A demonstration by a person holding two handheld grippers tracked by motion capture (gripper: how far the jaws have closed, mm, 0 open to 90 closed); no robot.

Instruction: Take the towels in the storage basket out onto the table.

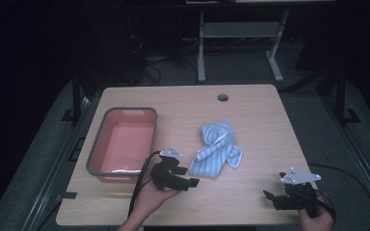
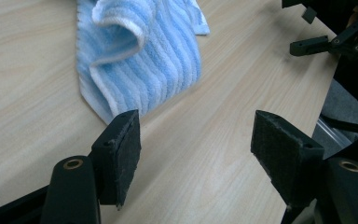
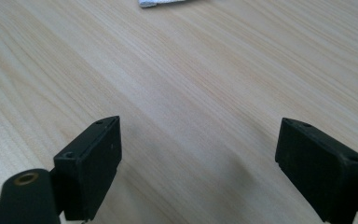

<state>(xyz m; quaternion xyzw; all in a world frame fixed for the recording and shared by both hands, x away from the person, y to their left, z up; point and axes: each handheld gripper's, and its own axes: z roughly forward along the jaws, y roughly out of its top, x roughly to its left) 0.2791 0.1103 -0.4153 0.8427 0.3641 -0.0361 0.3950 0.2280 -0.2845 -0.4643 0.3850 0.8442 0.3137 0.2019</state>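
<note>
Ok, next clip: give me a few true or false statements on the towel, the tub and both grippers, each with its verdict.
1. The blue striped towel lies crumpled on the table, outside the tub. True.
2. The pink tub holds a folded cloth. False: nothing lies inside it.
3. The left gripper has its jaws open, with the towel's near corner just ahead of them. True.
4. The right gripper is clamped on the towel. False: its jaws are open over bare wood, away from the towel.
5. The tub sits to the right of the towel in the high view. False: it sits to the left.
</note>
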